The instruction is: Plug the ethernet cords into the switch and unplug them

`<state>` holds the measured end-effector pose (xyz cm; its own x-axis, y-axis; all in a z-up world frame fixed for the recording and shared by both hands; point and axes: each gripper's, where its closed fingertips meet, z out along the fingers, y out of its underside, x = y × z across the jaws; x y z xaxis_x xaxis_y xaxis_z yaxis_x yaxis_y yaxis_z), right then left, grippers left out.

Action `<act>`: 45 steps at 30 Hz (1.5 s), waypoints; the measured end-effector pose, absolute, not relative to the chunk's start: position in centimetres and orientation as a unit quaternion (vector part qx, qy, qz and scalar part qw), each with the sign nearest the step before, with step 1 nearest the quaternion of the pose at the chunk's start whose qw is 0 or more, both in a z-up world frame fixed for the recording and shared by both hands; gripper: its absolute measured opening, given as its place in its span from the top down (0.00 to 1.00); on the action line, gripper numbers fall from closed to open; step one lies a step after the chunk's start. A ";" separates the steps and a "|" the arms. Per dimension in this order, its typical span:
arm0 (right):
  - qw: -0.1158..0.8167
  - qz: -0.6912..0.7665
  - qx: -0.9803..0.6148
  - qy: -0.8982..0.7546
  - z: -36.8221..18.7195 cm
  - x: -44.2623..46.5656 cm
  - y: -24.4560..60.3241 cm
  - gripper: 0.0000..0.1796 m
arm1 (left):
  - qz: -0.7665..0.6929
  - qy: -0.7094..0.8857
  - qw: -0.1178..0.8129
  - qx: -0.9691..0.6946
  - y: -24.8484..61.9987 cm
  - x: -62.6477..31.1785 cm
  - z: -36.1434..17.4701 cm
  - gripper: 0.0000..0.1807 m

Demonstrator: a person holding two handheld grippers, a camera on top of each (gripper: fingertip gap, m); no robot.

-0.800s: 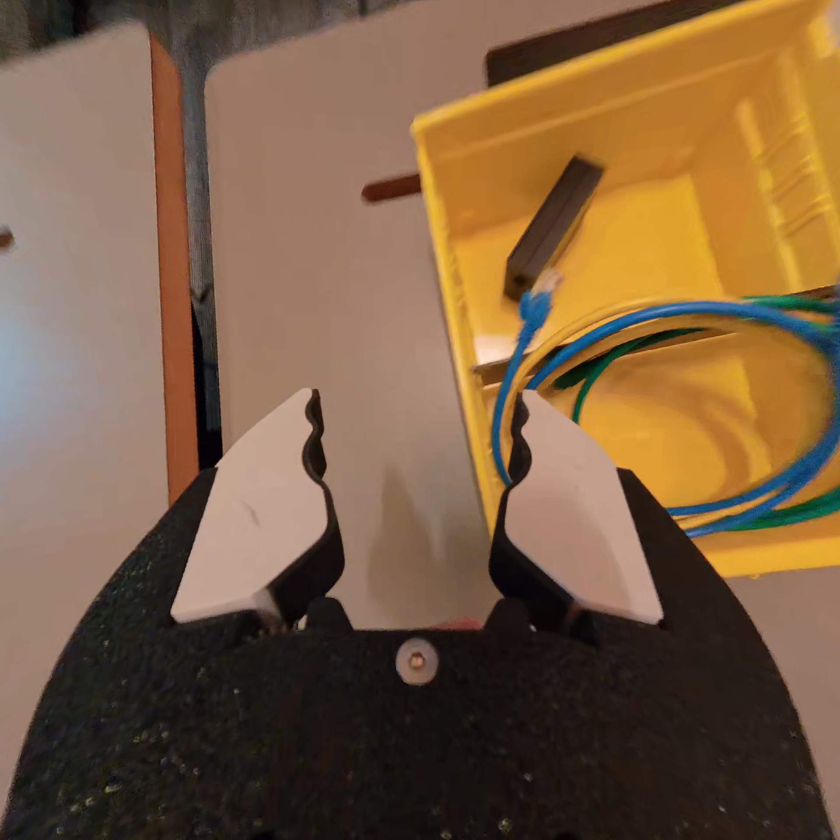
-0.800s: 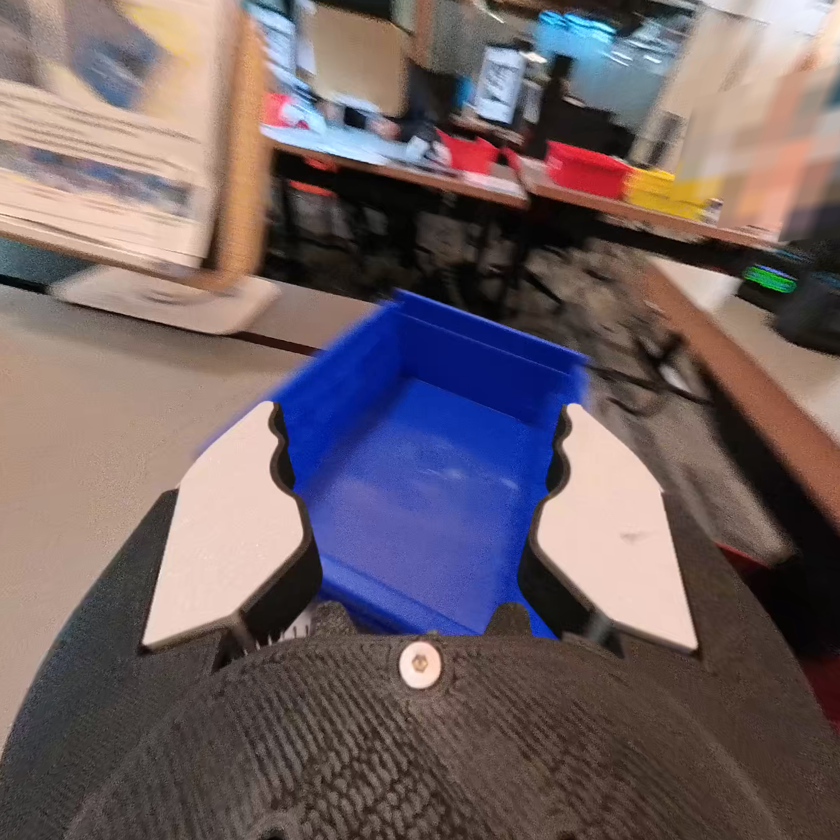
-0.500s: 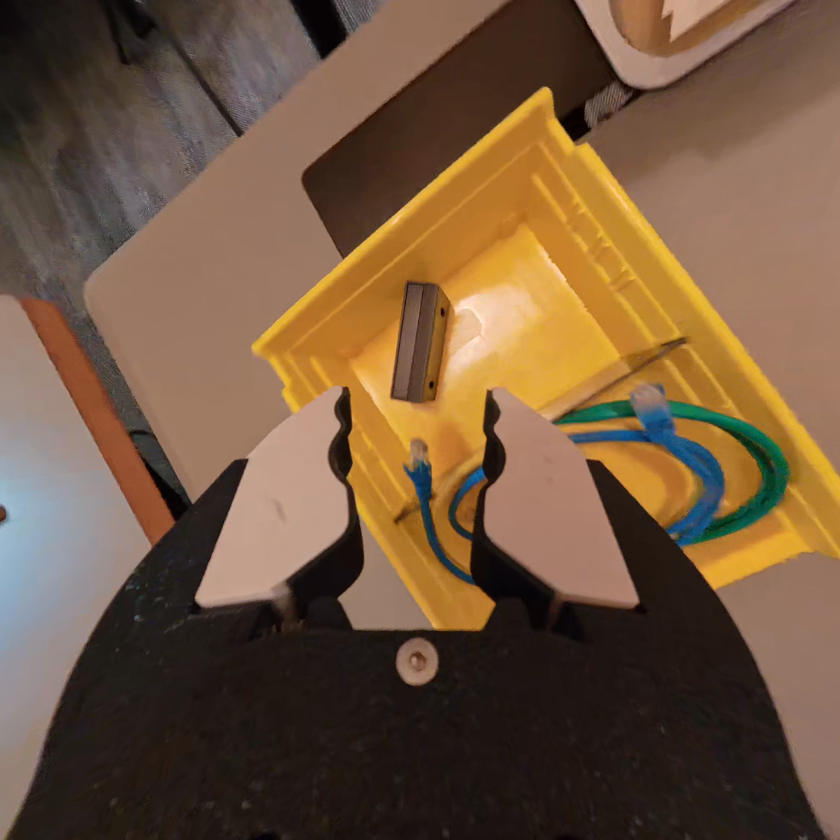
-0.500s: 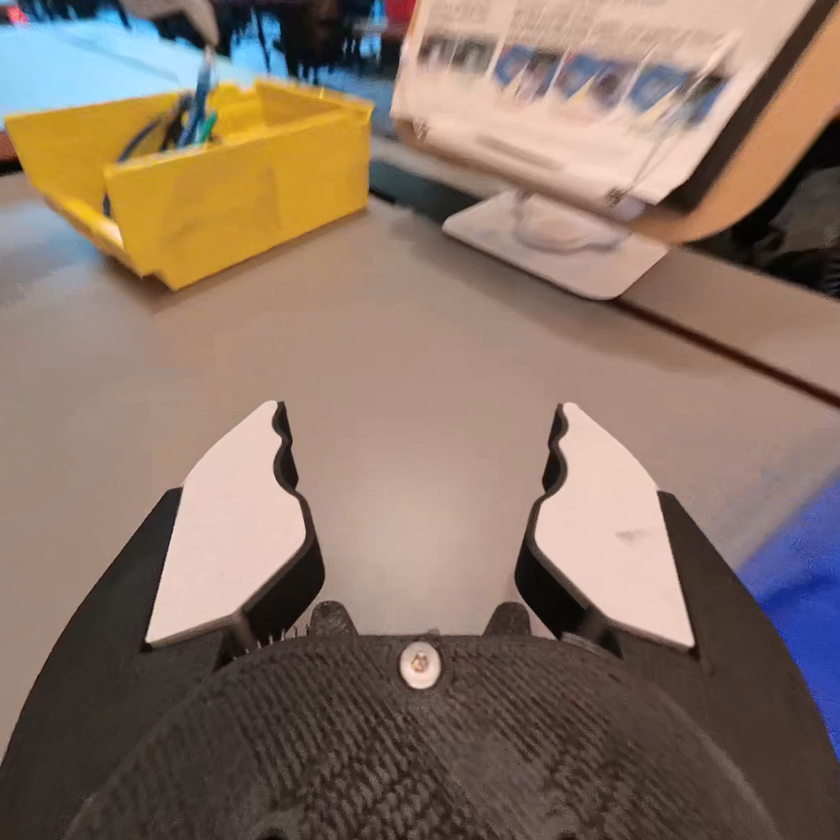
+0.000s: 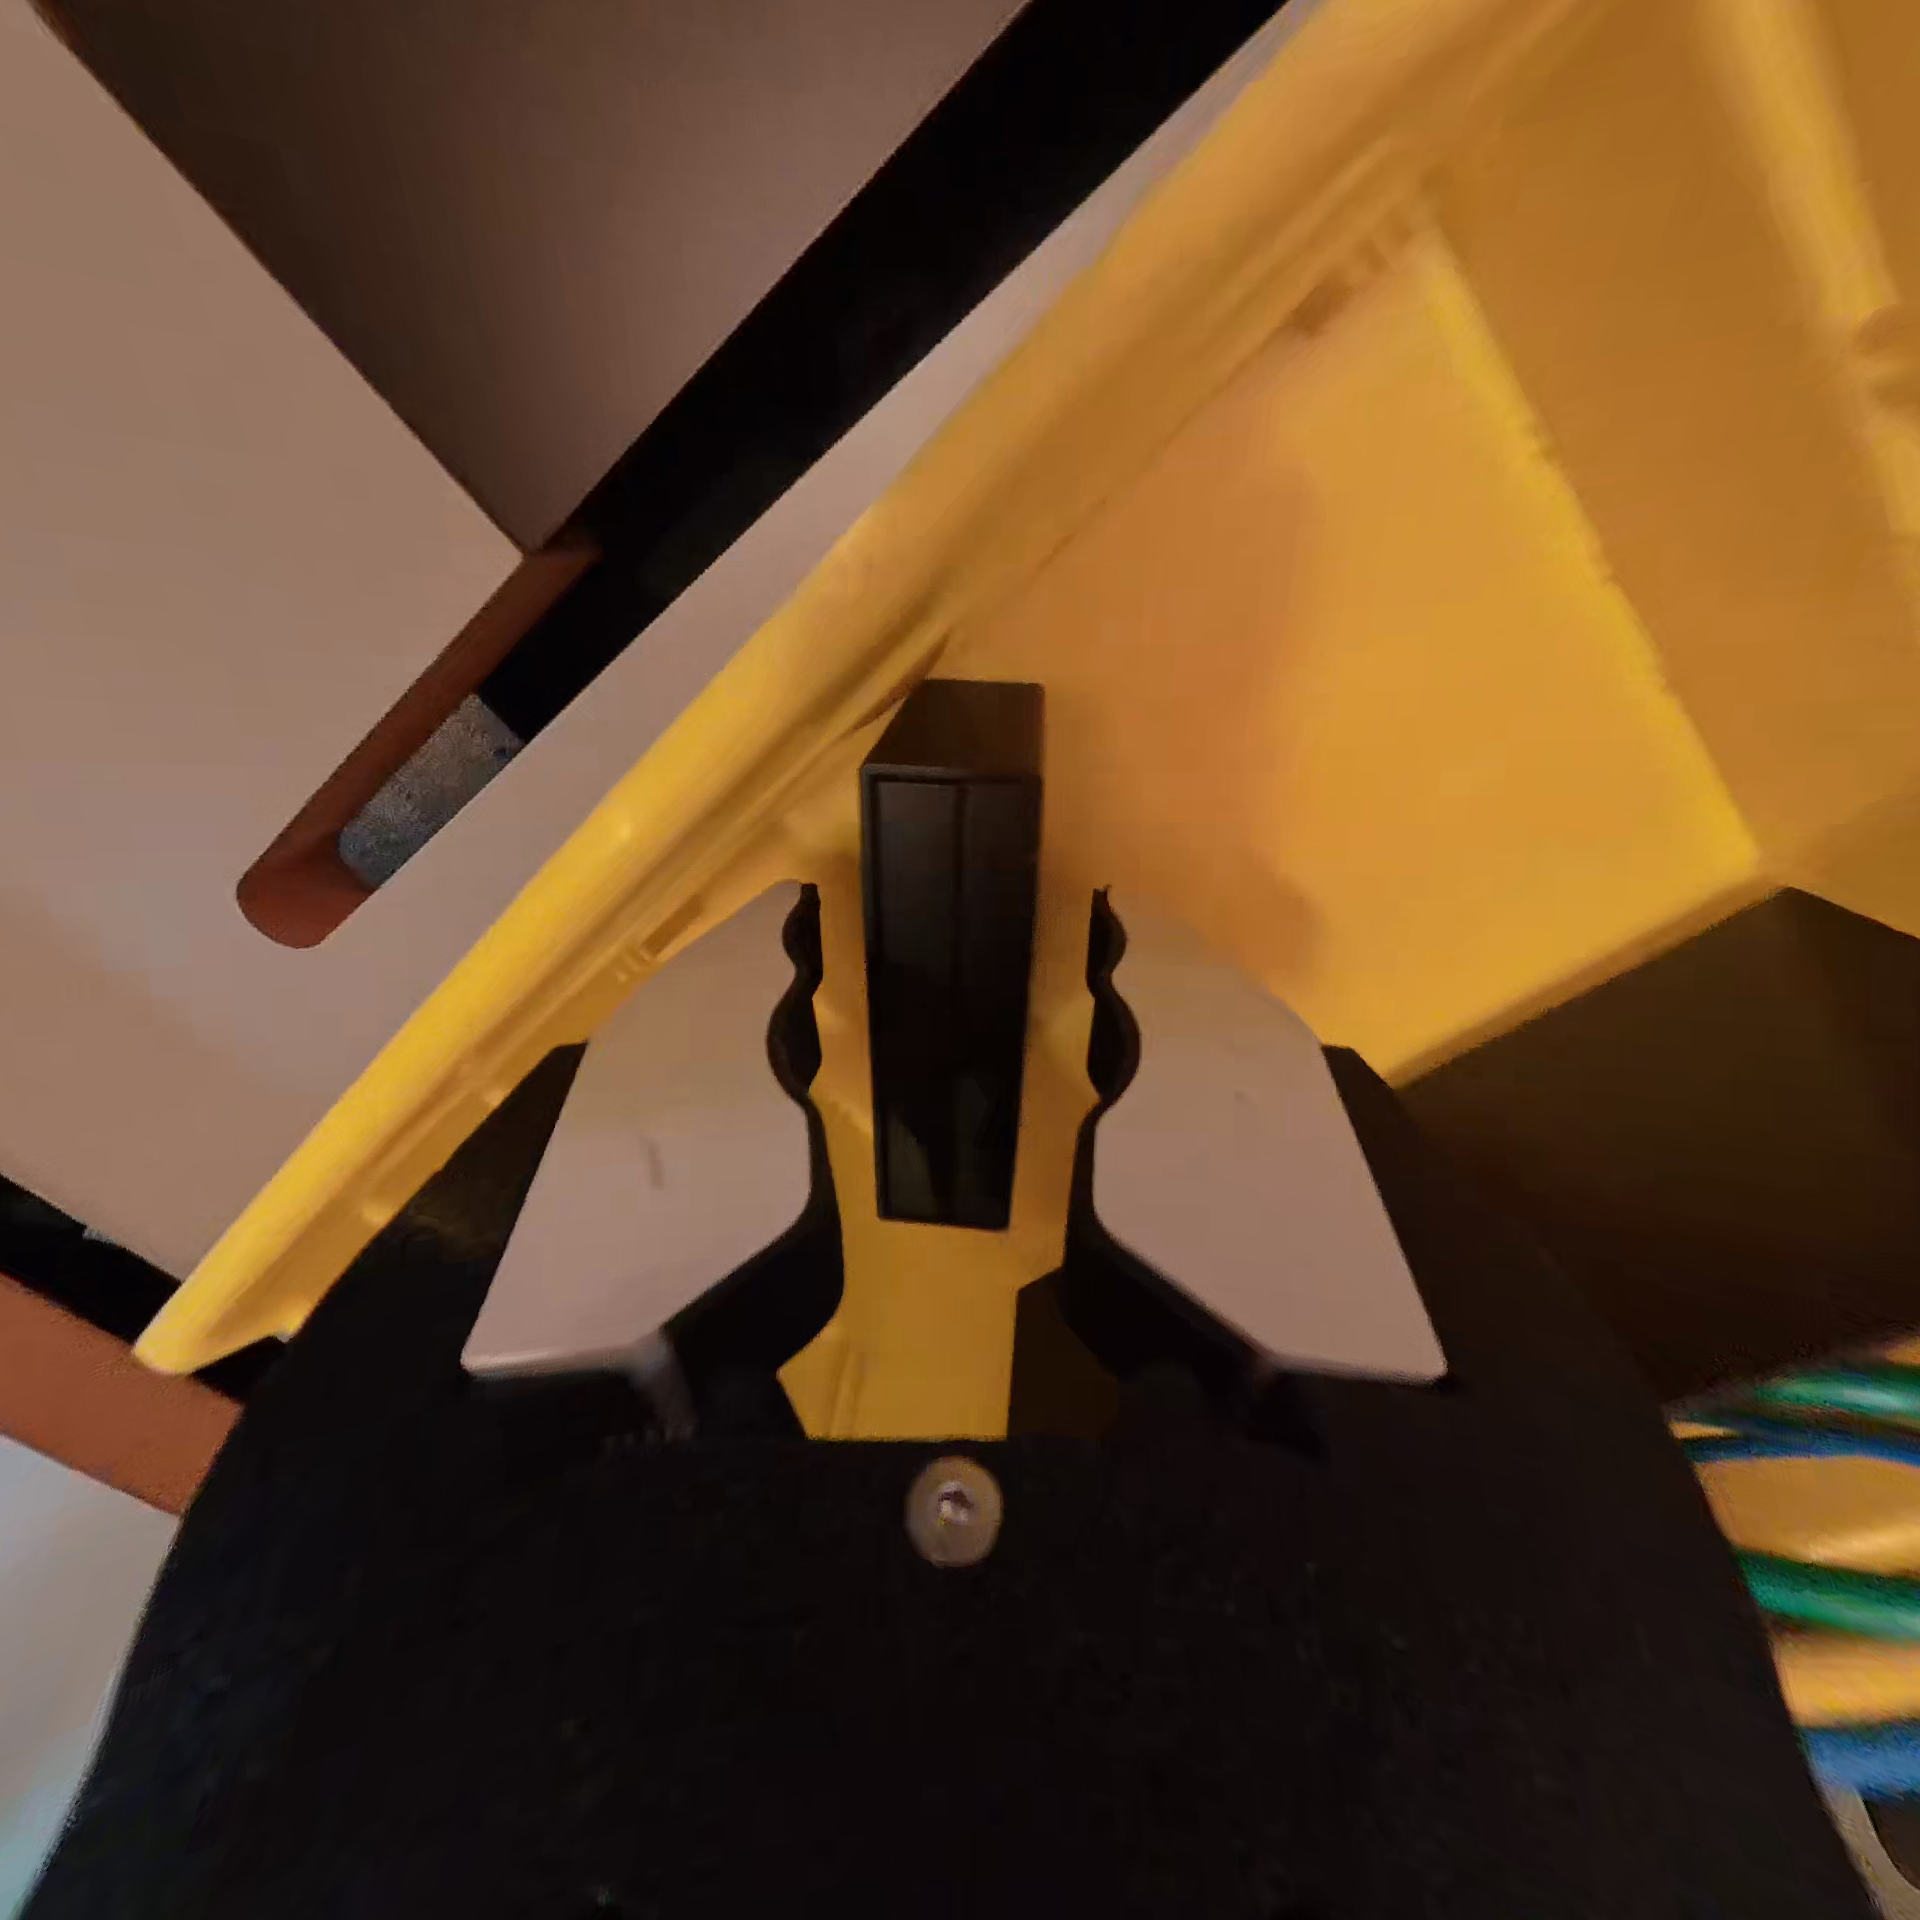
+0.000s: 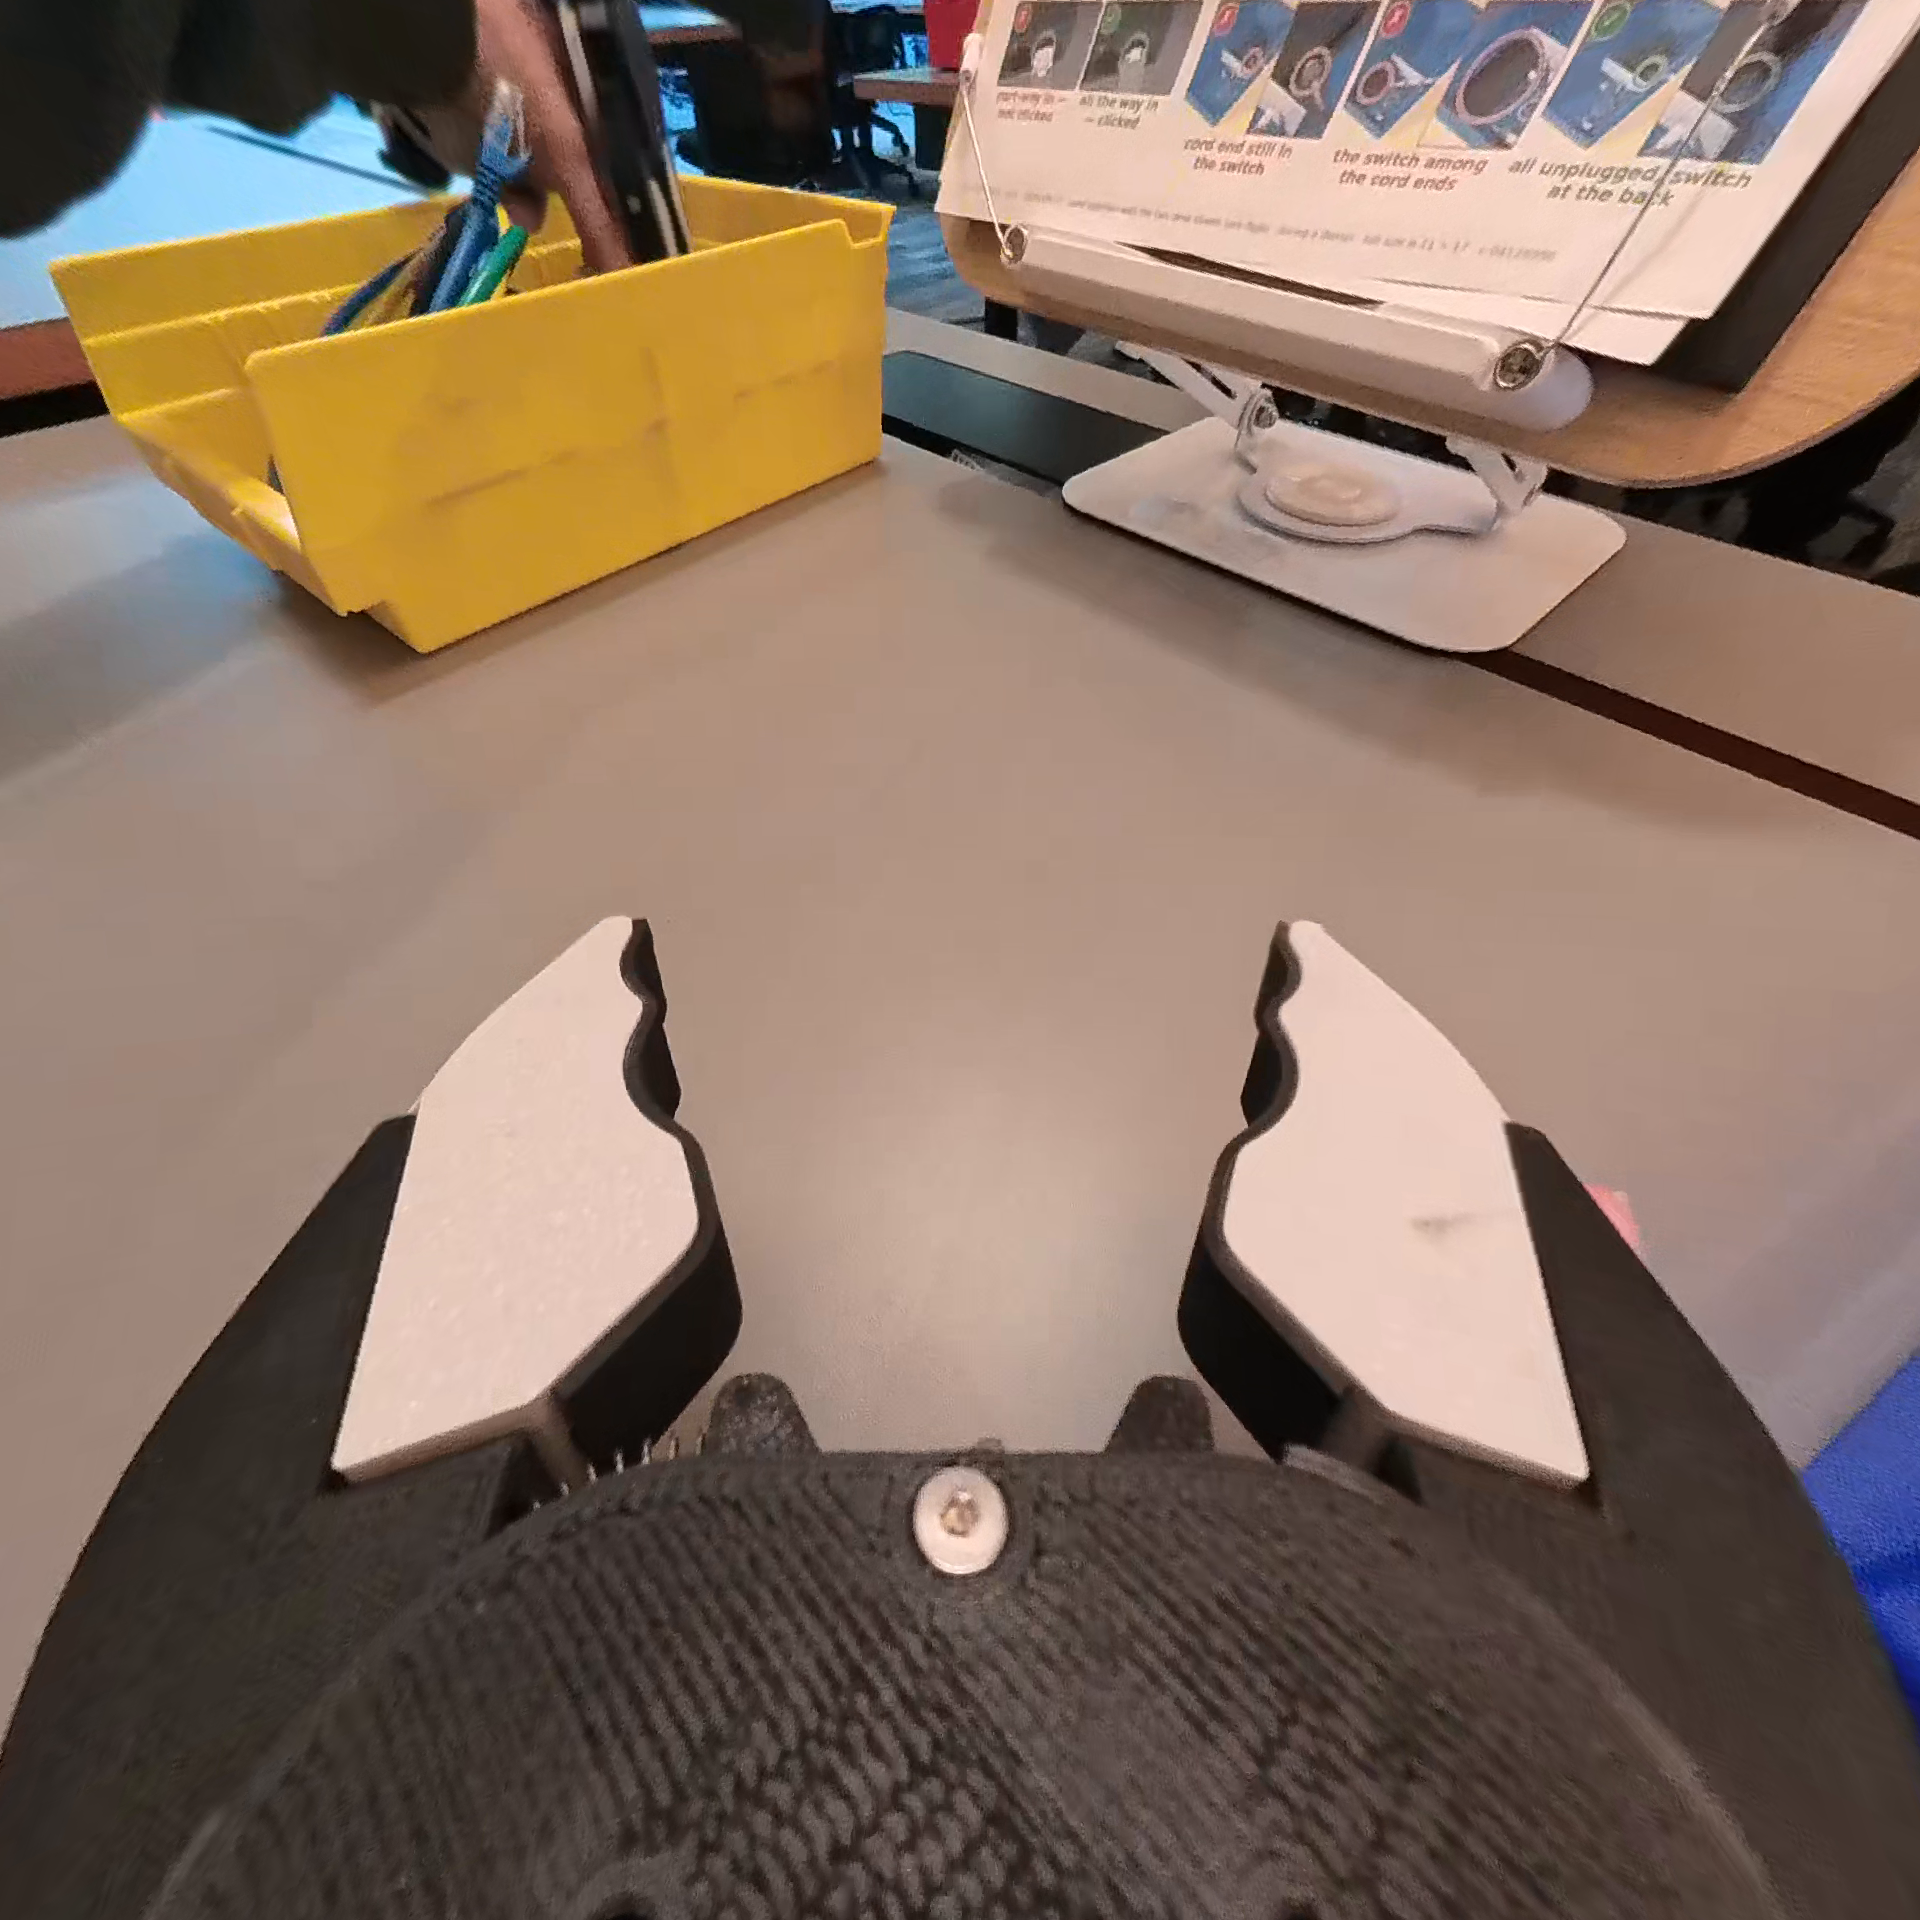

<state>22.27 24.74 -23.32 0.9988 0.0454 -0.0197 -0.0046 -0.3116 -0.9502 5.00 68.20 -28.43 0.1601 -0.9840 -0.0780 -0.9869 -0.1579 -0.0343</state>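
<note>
The black switch (image 5: 951, 987) lies in the yellow bin (image 5: 1351, 675) beside its side wall. My left gripper (image 5: 953, 896) is open down inside the bin, one finger on each side of the switch, with a thin gap of yellow showing on both sides. Blue and green ethernet cords (image 5: 1829, 1507) lie blurred at the right edge. In the right wrist view the yellow bin (image 6: 561, 447) stands at the far left with the cords (image 6: 468, 249) sticking up, and a hand with the left gripper (image 6: 623, 156) reaches into it. My right gripper (image 6: 961, 935) is open and empty over the grey table (image 6: 935, 779).
A stand (image 6: 1351, 499) holding a printed instruction sheet stands at the back right of the table. A blue bin (image 6: 1870, 1538) shows at the right edge near my right gripper. A gap between table tops (image 5: 831, 312) runs beyond the yellow bin.
My left gripper has dropped into the yellow bin and now straddles the switch. My right gripper has swung left from the blue bin and now faces the table and yellow bin.
</note>
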 end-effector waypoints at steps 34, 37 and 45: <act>0.743 0.110 -0.649 -0.119 -11.0 9.9 22.3 0.47 | 0.119 0.698 0.702 -0.074 23.2 11.4 -11.0 0.85; 0.753 0.083 -0.637 -0.143 -10.5 9.2 21.8 0.64 | 0.118 0.688 0.712 -0.075 22.5 11.2 -10.6 0.85; 0.752 0.123 -0.618 -0.196 -8.6 8.7 20.1 0.65 | -0.044 0.738 0.654 -0.161 21.0 9.9 -10.3 0.76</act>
<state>8.73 20.06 -8.62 0.8929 0.4269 0.1432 0.0578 0.2066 -0.9767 9.90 21.01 -10.29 -0.0920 -0.2956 -0.9509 -0.1804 0.9441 -0.2760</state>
